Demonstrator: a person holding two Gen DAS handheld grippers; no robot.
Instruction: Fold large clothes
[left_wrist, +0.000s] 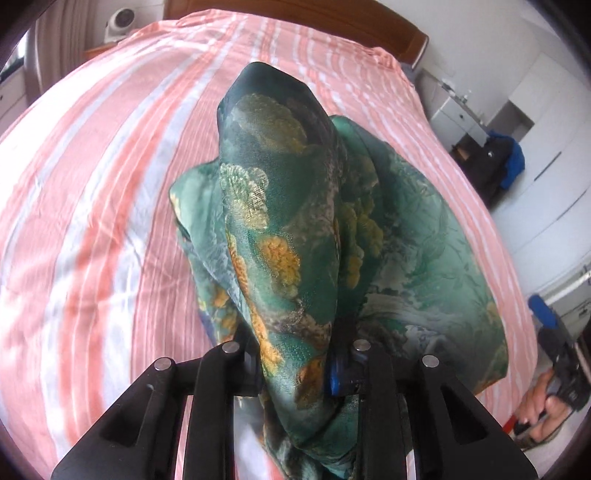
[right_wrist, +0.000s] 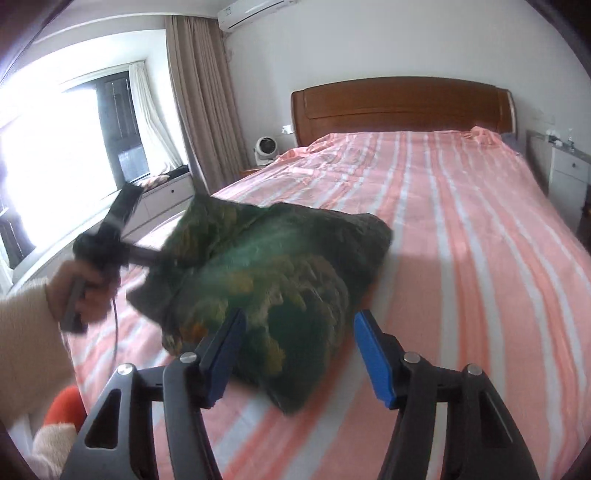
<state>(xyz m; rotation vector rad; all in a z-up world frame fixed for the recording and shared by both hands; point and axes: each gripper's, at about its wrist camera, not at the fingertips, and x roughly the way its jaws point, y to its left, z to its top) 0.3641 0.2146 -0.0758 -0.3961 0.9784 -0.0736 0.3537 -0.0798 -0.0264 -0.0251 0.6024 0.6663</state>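
A green garment with yellow flower print (left_wrist: 288, 206) is bunched in a heap on the pink and white striped bedsheet (left_wrist: 92, 184). My left gripper (left_wrist: 295, 369) is shut on a fold of it, which drapes over the fingers and hides all but one blue pad (left_wrist: 338, 373). From the right wrist view the garment (right_wrist: 266, 266) lies blurred in the middle of the bed (right_wrist: 461, 240), with the left gripper (right_wrist: 122, 236) in a hand at its left edge. My right gripper (right_wrist: 299, 354) is open, its blue pads apart just in front of the heap and not pressing on it.
A wooden headboard (right_wrist: 402, 107) closes the far end of the bed. A small white fan (right_wrist: 265, 147) stands at the left of it, a white nightstand (right_wrist: 569, 173) at the right. Curtains and a bright window are at the left. White cabinets (left_wrist: 546, 177) stand past the bed's right edge.
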